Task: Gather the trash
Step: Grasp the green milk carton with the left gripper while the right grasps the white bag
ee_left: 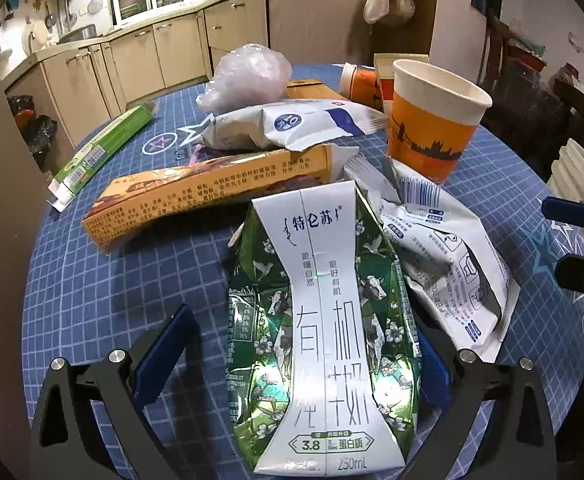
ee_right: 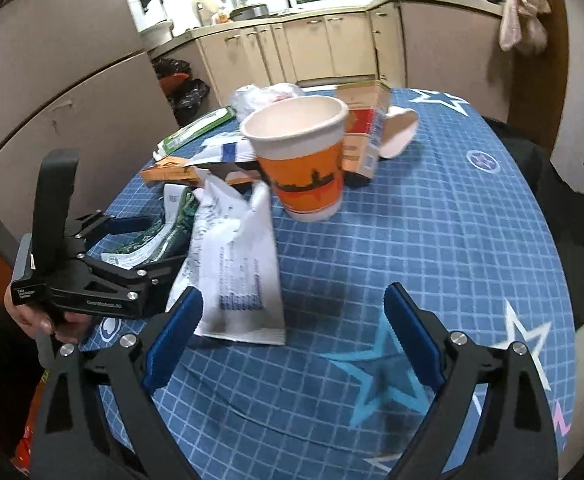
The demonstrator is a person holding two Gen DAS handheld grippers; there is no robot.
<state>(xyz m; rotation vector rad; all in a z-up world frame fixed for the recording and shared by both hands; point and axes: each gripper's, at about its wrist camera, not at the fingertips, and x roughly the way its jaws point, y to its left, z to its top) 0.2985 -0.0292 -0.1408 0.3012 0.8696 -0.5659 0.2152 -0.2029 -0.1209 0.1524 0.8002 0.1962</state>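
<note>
Although both grippers are over the table (ee_right: 431, 216), no trash has yet been lifted, as far as can be seen. The left gripper (ee_left: 303, 344) stands spread wide around the flattened milk carton (ee_left: 319, 320), with a clear gap on the visible side, so nothing is gripped. The right gripper (ee_right: 292, 340) is also released, over bare tablecloth, its jaws empty; the white wrapper (ee_right: 238, 264) lies just beside its left finger.

Outstanding items: paper cup (ee_right: 301, 152) upright mid-table, orange box (ee_left: 208, 196), green box (ee_left: 104, 148) near the far-left edge, white pouch (ee_left: 284, 124), plastic bag (ee_left: 248, 74), a red-and-white carton (ee_right: 361, 128). No bin is in view.

Room: the right half of the table is open; the left side is crowded, items touching and overlapping.
</note>
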